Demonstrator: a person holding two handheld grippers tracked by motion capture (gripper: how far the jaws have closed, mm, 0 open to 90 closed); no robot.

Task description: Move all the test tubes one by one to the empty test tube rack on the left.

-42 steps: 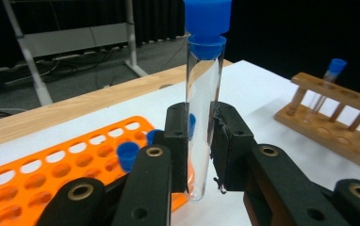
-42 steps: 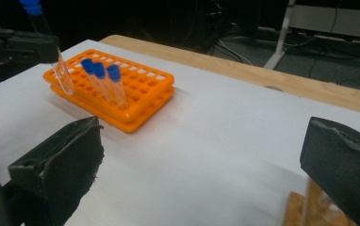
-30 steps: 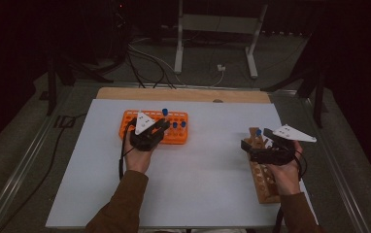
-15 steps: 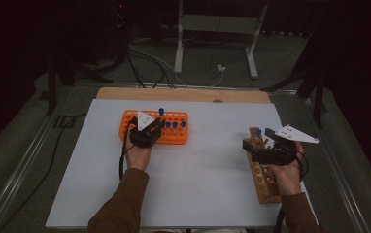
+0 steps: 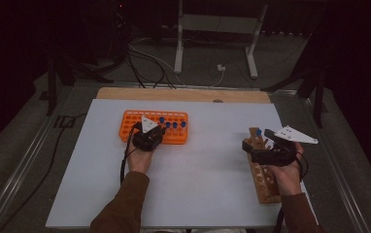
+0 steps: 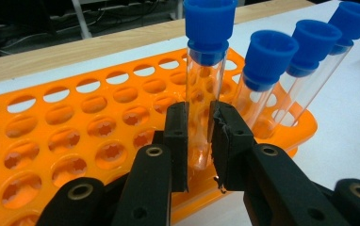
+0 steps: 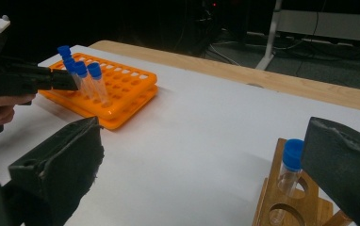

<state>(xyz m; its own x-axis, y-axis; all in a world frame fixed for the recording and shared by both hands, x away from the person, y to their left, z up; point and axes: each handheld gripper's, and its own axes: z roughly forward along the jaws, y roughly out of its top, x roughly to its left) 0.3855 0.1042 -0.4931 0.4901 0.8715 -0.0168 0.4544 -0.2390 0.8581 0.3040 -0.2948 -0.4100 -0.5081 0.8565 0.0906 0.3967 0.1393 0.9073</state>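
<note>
Dark room behind, with cables and a metal stand leg on the floor beyond the table; the work surface was a white sheet [image 5: 193,179] laid over a wooden board [image 5: 183,93] whose far edge showed. Toward the left of the sheet sat an orange tube rack [image 5: 131,127], a grid of round wells, most of them empty. Four clear test tubes with blue caps stood in it, grouped at its right-hand part; in the left gripper view three of them [image 6: 282,75] leaned in a row near the rack's right end. The fourth, the held tube [image 6: 205,89], stood upright, its lower end down in a well, looking empty through the glass. The left gripper [image 6: 200,136] was closed on that tube, one black pad on each side of the glass well below the cap. Over at the right edge of the sheet lay a wooden rack [image 5: 262,180], long and narrow, with a line of round holes. At its far end one more capped tube [image 7: 291,165] stood upright in a hole, the hole next to it empty. The right gripper [image 5: 247,145] hung above that wooden rack, its jaws spread wide apart with nothing between them, the capped tube showing in the gap in the right gripper view.
</note>
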